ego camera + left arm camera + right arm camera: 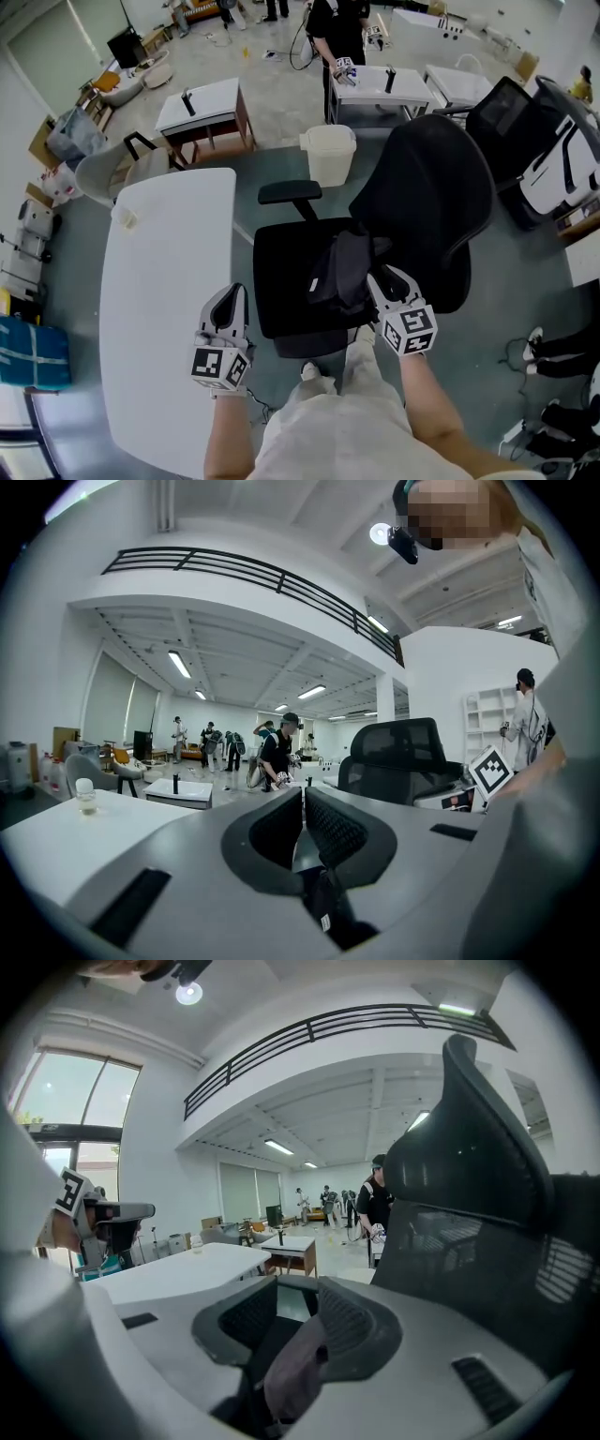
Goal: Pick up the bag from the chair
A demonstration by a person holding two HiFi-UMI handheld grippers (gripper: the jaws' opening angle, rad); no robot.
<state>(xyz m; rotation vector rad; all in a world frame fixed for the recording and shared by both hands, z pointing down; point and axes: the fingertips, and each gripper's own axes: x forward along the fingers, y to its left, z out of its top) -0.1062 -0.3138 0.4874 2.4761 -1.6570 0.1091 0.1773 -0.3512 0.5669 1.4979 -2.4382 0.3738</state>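
A black bag (342,267) stands on the seat of a black office chair (281,277), in front of its backrest (441,197). My right gripper (384,279) is at the bag's right side, shut on it. In the right gripper view dark fabric of the bag (295,1372) sits between the jaws of that gripper (298,1297), with the chair back (469,1194) close on the right. My left gripper (232,298) hovers between the white table and the seat, shut and holding nothing. In its own view the left gripper (302,803) has its tips together, and the chair (394,752) is to the right.
A long white table (159,281) runs along the left, with a small cup (124,217) at its far end. A white bin (328,155) stands behind the chair's armrest (291,191). Another dark chair (506,112) is at the right. People stand farther back.
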